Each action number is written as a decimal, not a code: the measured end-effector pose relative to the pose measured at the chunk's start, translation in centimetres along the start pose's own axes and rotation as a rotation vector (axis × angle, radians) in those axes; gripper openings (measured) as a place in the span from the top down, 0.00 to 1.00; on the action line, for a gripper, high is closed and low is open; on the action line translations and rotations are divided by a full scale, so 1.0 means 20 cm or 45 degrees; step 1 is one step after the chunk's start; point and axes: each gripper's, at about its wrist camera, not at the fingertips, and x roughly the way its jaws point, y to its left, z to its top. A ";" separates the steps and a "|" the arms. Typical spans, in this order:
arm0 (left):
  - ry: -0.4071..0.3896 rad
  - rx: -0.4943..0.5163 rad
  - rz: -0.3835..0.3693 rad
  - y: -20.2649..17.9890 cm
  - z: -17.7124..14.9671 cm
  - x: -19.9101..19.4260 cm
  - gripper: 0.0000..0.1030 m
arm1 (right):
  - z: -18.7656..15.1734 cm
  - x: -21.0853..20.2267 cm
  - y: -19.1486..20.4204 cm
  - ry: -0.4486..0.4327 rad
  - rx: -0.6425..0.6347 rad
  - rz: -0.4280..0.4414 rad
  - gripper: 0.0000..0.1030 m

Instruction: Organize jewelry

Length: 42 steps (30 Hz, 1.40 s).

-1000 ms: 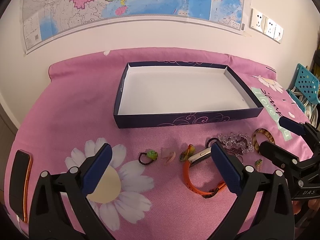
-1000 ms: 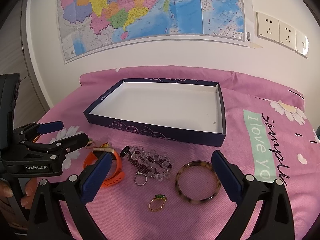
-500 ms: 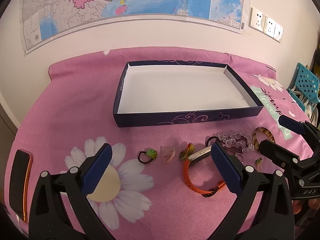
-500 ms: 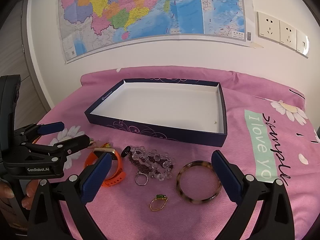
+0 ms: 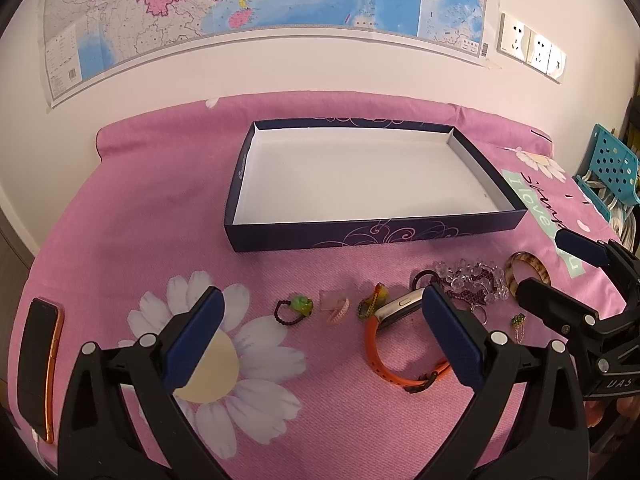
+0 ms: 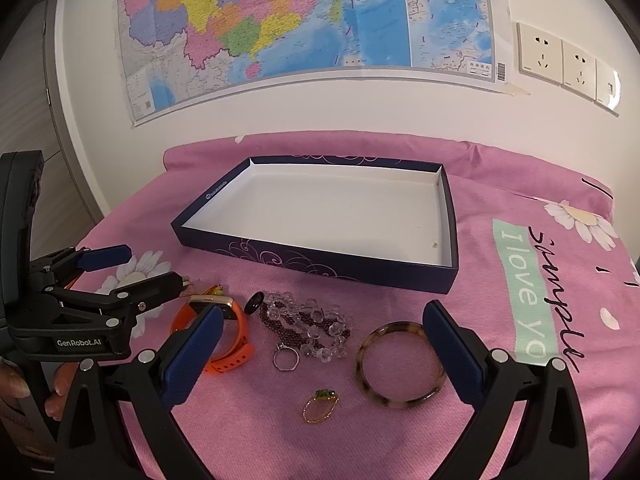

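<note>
We log: both tongs, left and right, wide apart, empty | phone in left view only | gold ring clear in right view

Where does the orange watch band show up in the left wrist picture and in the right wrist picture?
Left wrist: orange watch band lies lower right of centre, partly behind the left gripper right finger.
Right wrist: orange watch band lies lower left, beside the right gripper left finger.
Shared landmark: the navy box beyond it.
</note>
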 end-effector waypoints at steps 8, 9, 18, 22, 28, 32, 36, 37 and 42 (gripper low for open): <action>0.003 0.002 -0.001 0.00 -0.01 0.00 0.06 | 0.00 0.00 0.00 -0.003 0.001 -0.001 0.06; 0.003 0.003 -0.002 -0.01 -0.01 0.00 0.06 | 0.00 0.00 0.00 -0.002 0.002 -0.001 0.06; 0.011 0.008 0.001 -0.02 -0.01 0.01 0.06 | 0.00 0.00 0.01 -0.002 0.003 0.005 0.06; 0.011 0.009 0.001 -0.02 -0.01 0.01 0.06 | 0.00 -0.01 0.00 -0.004 0.006 0.008 0.06; 0.015 0.009 -0.002 -0.02 -0.01 0.01 0.06 | 0.00 -0.01 -0.01 0.000 0.011 0.011 0.06; 0.021 0.013 -0.009 -0.03 -0.01 0.01 0.06 | 0.00 -0.01 -0.03 0.004 0.019 0.012 0.06; 0.027 0.012 -0.015 -0.03 -0.02 0.01 0.06 | 0.00 -0.01 -0.05 0.008 0.024 0.012 0.06; 0.028 0.012 -0.016 -0.03 -0.02 0.01 0.05 | 0.00 -0.01 -0.05 0.006 0.023 0.010 0.06; 0.034 0.015 -0.020 -0.03 -0.01 0.02 0.06 | 0.00 -0.01 -0.07 0.012 0.022 0.006 0.06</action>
